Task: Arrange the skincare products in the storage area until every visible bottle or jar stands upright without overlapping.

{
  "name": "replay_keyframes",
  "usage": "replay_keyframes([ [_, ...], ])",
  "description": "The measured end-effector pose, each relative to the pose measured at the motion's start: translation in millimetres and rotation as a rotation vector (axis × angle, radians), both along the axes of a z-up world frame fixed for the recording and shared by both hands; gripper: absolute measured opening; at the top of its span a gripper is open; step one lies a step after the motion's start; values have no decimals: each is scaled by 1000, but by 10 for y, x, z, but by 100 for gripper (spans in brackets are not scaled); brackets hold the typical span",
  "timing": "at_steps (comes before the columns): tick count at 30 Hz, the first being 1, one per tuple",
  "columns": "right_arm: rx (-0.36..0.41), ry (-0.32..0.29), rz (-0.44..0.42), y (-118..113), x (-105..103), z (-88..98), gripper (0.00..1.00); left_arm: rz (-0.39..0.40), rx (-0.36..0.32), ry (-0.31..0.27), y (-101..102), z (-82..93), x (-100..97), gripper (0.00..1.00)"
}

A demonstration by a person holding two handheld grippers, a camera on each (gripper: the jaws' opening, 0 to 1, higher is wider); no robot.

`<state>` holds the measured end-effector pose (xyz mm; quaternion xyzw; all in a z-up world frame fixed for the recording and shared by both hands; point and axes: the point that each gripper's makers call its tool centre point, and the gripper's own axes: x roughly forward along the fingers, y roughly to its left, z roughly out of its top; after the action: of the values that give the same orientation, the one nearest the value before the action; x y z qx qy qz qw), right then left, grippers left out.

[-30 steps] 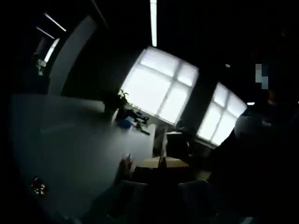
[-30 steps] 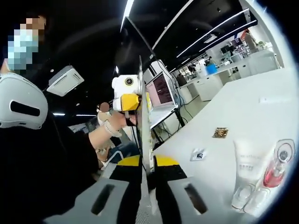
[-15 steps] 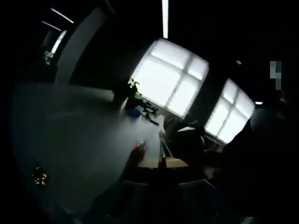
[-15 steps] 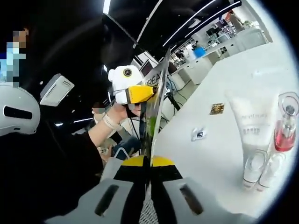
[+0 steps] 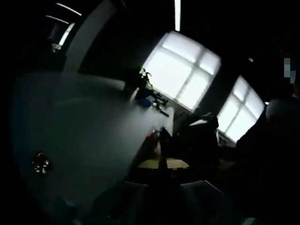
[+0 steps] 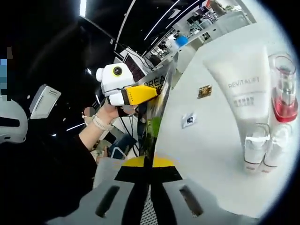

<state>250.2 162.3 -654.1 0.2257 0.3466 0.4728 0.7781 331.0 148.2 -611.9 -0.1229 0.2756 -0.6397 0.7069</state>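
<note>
A thin flat printed packet point(image 6: 159, 110) stands edge-on between the jaws of my right gripper point(image 6: 149, 165), which is shut on its lower end. My left gripper point(image 6: 133, 95), yellow and white, grips the packet's far end, held by a person's hand. In the dim left gripper view the packet point(image 5: 162, 149) rises edge-on from my left gripper point(image 5: 162, 169). On the white table point(image 6: 211, 154) at the right lie a white tube point(image 6: 239, 86), a clear bottle with pink liquid point(image 6: 284, 91) and two small clear bottles point(image 6: 255, 151).
Two small sachets point(image 6: 205, 91) point(image 6: 189, 120) lie on the table beyond the packet. A brown sachet point(image 5: 41, 163) lies on the table point(image 5: 79, 126) in the left gripper view, with bright windows point(image 5: 185, 75) behind. A person in dark clothes point(image 6: 42, 173) is at the left.
The packet has tilted to the right with both grippers on it. The right gripper view has swung closer to the tube and bottles. The left gripper view has drifted across the table.
</note>
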Motion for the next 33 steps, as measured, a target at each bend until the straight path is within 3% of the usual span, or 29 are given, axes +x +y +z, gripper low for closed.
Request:
replay_keyframes([
  [7,-66,17,-17,-34,42,-117,1,13,60,9,-32,-200,84,0],
  [10,-133,-6,-6,-80,27,-210,1,4,69,66,-60,-225,17,0],
  [14,-127,15,-23,-130,12,-252,1,-15,62,70,-97,-216,-63,0],
  [18,-168,43,-18,-143,12,-370,2,-21,113,71,-133,-364,-78,0],
  [20,-249,-1,-28,-204,49,-465,2,-18,110,73,-139,-384,-78,0],
  [27,-283,-24,-26,-213,44,-542,3,-19,133,64,-167,-488,-102,0],
  [30,-378,-47,-15,-291,84,-668,4,-4,151,69,-194,-577,-80,0],
  [33,-425,-66,9,-282,72,-722,5,-2,170,74,-211,-644,-71,0],
])
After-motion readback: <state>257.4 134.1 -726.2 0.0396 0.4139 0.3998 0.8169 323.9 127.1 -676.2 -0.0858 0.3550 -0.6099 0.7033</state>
